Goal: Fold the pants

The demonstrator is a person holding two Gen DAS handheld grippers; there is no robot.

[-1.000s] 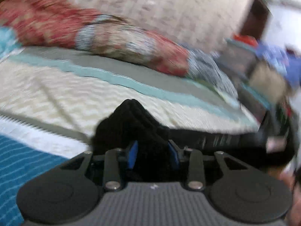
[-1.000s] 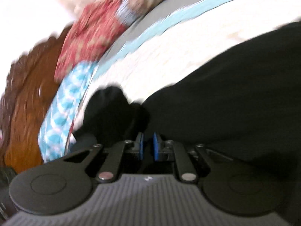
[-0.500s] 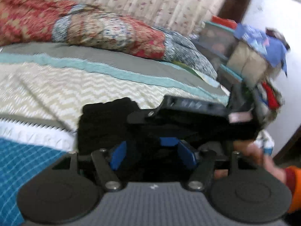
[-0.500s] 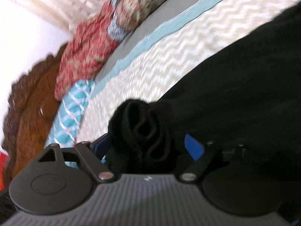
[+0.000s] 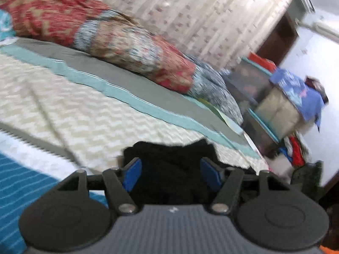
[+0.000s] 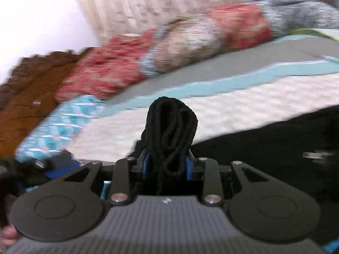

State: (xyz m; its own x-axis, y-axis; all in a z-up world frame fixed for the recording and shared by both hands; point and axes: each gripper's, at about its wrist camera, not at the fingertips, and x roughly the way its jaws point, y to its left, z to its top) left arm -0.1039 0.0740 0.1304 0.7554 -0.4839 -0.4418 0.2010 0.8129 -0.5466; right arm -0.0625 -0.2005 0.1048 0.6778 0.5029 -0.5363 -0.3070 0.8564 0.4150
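The black pants (image 5: 169, 158) lie on the bed's cream zigzag cover (image 5: 63, 110). My left gripper (image 5: 171, 175) is open, its blue pads wide apart over the black cloth, not pinching it. In the right wrist view my right gripper (image 6: 168, 167) is shut on a bunched end of the pants (image 6: 171, 124), which sticks up between the pads. The rest of the pants (image 6: 275, 139) spreads to the right on the cover. Both views are motion-blurred.
A red patterned bolster (image 5: 95, 31) lies along the far side of the bed before a curtain (image 5: 201, 17). Stacked boxes and clothes (image 5: 281, 105) stand beyond the bed's right end. A wooden headboard (image 6: 23, 89) and a turquoise pillow (image 6: 57, 127) are at left.
My left gripper has opened wide and let go of the black cloth. My right gripper opened half a second ago and has shut on a bunched end of the pants.
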